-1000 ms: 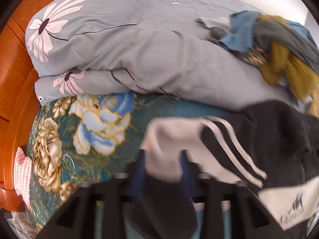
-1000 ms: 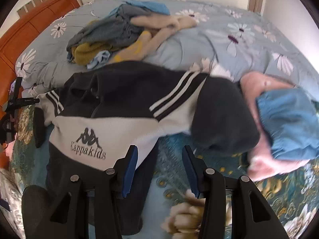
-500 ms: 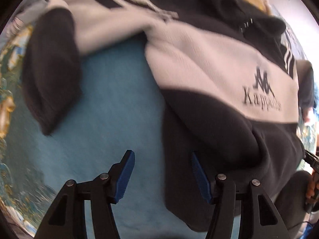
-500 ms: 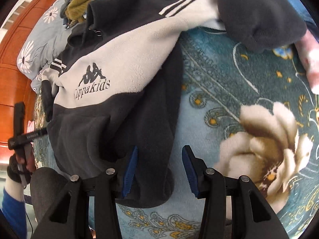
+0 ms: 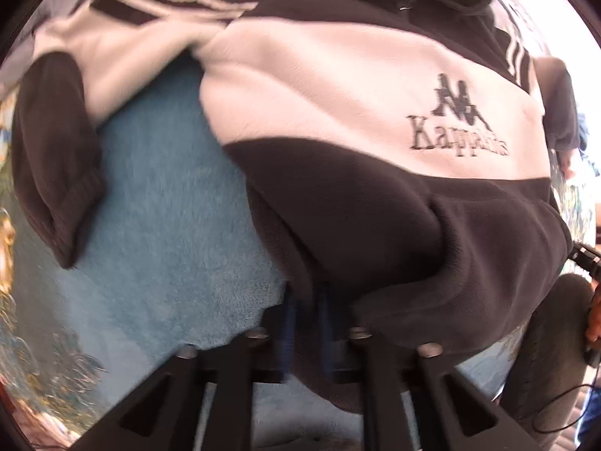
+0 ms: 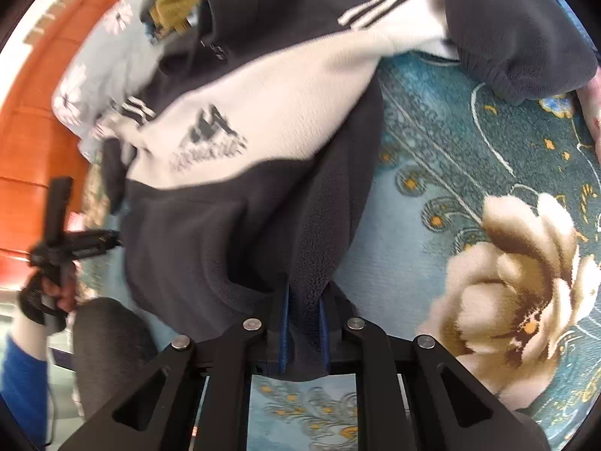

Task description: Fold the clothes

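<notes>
The step in hand looks like the first grasp of a fold: both tools have taken hold of the bottom hem of the dark grey and cream fleece sweatshirt with white sleeve stripes and an embroidered chest logo [image 5: 338, 120], which lies face up on the teal plush floral blanket [image 5: 157, 203] covering the bed

Going left to right, the left hand-held gripper [image 5: 306, 323] has just been closing and is now clamped on the dark hem at the sweatshirt's left corner, with fleece bunched between its blue pads. The right hand-held gripper [image 6: 302, 323] has likewise just been closing and pinches a thick fold of the hem at the other corner; the fabric shows plainly between its jaws

The next move, as I judge it, calls for lifting both corners together and carrying the hem up toward the collar, keeping the cloth taut so the body doubles over evenly. The sleeves are splayed out to each side, one dark cuff [image 5: 56, 173] lying on the blanket, and would probably want tucking in first or after

Around the work: a pile of mustard, grey and blue clothes [image 6: 176, 7] sits beyond the collar on the pale blue duvet with white flowers [image 6: 101, 60], close enough to crowd the fold. An orange wooden headboard [image 6: 41, 120] stands further left
</notes>
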### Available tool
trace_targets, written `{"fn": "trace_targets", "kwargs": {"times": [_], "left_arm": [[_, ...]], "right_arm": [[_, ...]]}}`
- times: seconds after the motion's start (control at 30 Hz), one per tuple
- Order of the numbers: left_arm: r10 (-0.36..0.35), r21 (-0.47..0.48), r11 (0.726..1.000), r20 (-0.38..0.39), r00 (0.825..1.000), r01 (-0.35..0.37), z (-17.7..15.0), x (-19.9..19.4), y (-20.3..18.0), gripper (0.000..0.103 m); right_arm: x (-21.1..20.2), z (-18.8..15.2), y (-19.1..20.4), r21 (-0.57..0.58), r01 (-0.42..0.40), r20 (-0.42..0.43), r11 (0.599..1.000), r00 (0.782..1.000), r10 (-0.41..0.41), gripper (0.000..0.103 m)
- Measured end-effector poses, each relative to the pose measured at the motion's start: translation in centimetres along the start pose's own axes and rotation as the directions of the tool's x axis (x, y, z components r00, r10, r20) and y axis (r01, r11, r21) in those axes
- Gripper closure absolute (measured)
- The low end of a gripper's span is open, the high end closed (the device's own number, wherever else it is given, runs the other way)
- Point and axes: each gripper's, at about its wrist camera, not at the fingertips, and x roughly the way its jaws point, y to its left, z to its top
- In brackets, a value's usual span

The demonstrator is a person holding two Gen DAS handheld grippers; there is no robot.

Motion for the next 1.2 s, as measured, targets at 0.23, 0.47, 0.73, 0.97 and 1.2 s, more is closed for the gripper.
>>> {"fn": "trace_targets", "kwargs": {"times": [0.23, 0.47, 0.73, 0.97, 1.2], "left_arm": [[-0.222, -0.118, 0.962, 0.189, 0.957, 0.247, 3.6, -6.6, 1.0, 0.097], [-0.218, -0.280, 0.903, 0.353, 0.910, 0.325, 8.7, -7.6, 3.0, 0.097], [-0.157, -0.383, 0.878, 0.336, 0.929, 0.286, 13.9, -2.6, 4.4, 0.095], [-0.278, -0.286, 0.866, 0.406, 0.871, 0.410, 13.4, -3.9, 3.9, 0.052], [-0.144, -0.197, 0.944, 0.476, 0.867, 0.265, 7.7, -6.1, 2.0, 0.043]], "right_arm": [[-5.7, 3.8, -2.5, 0.103, -0.331, 0.154, 0.938, 0.937, 0.313, 0.093], [-7.5, 12.2, -4.2, 0.194, -0.312, 0.276, 0.930, 0.927, 0.254, 0.093], [-3.6, 18.3, -6.0, 0.333, -0.204, 0.254, 0.920, 0.960, 0.121, 0.093], [-4.3, 19.5, -5.5, 0.256, -0.181, 0.247, 0.950, 0.962, 0.117, 0.090], [-8.0, 17.7, -4.8, 0.148, -0.122, 0.319, 0.981, 0.945, 0.069, 0.075]]}}
